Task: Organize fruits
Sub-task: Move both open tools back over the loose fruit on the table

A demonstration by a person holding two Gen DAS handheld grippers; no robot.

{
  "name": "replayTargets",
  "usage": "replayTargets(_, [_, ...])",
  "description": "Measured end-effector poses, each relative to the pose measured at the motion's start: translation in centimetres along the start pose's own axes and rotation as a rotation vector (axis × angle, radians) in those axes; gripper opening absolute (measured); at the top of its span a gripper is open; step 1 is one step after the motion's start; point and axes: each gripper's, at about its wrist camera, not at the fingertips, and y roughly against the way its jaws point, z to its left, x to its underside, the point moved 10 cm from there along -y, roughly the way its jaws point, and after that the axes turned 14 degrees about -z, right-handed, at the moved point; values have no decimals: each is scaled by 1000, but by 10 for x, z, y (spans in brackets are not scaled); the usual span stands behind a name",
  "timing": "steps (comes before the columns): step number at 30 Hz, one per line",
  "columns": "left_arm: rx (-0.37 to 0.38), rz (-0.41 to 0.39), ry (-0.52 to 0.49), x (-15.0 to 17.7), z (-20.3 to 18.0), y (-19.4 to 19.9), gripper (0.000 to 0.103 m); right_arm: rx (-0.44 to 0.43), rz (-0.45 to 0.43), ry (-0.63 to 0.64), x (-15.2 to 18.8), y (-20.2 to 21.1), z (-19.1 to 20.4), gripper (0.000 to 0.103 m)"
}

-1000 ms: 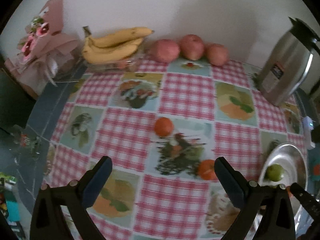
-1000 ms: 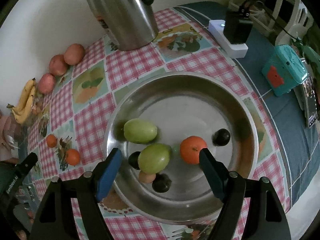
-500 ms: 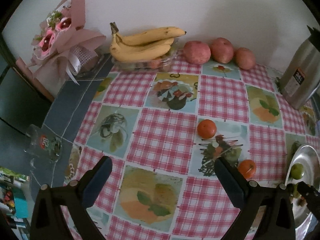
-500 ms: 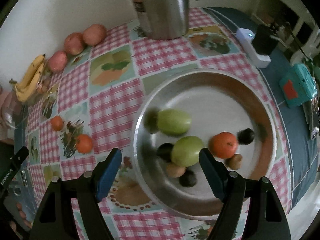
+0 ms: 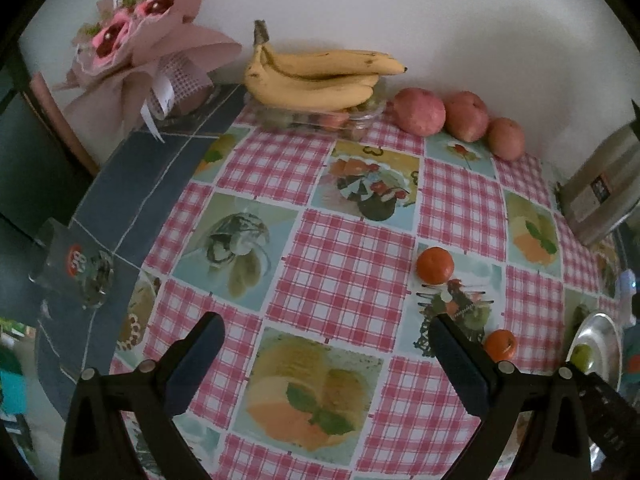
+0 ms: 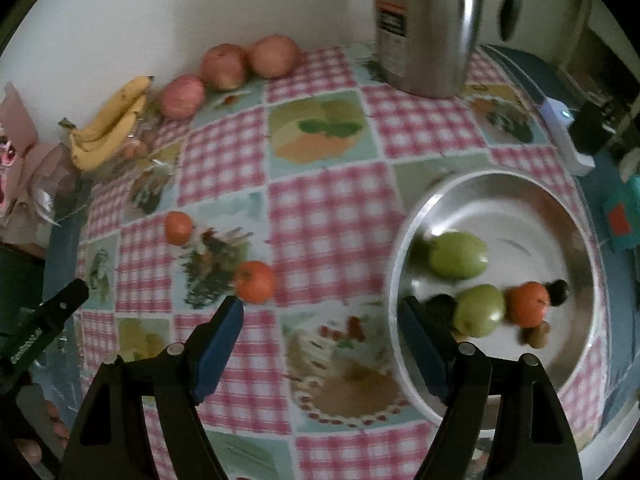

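Two small oranges lie on the checked tablecloth: one (image 5: 435,265) (image 6: 178,227) farther off, one (image 5: 500,345) (image 6: 255,281) nearer. A steel bowl (image 6: 416,216) (image 5: 600,328) on the right holds two green fruits (image 6: 458,254), an orange (image 6: 528,304) and several small dark fruits. Bananas (image 5: 316,80) (image 6: 108,128) and three red apples (image 5: 420,111) (image 6: 222,66) line the wall. My left gripper (image 5: 326,344) is open and empty above the cloth. My right gripper (image 6: 322,320) is open and empty, the nearer orange just beyond its left finger (image 6: 218,340).
A steel thermos jug (image 6: 424,24) (image 5: 596,196) stands at the back right. A pink wrapped bouquet (image 5: 140,52) sits at the back left, and a clear glass (image 5: 72,268) stands on the blue cloth at left. A white power strip (image 6: 564,136) lies right of the bowl.
My right gripper has swung left off the bowl toward the loose oranges. My left gripper has drifted left, so the oranges and bowl now sit further right in its view.
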Motion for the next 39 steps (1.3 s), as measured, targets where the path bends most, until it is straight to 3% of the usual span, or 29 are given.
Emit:
replayTargets(8, [37, 40, 4, 6, -6, -15, 103, -38, 38, 32, 7, -24, 32, 80])
replayTargets(12, [30, 73, -14, 13, -10, -26, 103, -35, 66, 54, 12, -38, 40, 80])
replayTargets(17, [-33, 123, -75, 27, -10, -45, 103, -19, 85, 88, 17, -54, 45, 80])
replayTargets(20, [-18, 144, -66, 32, -11, -52, 103, -7, 104, 99, 21, -63, 45, 80])
replayTargets(32, [-9, 155, -63, 35, -12, -64, 103, 4, 94, 147, 26, -87, 51, 80])
replayTargets(39, [-7, 157, -66, 34, -13, -65, 103, 37, 59, 173, 20, -89, 48, 61])
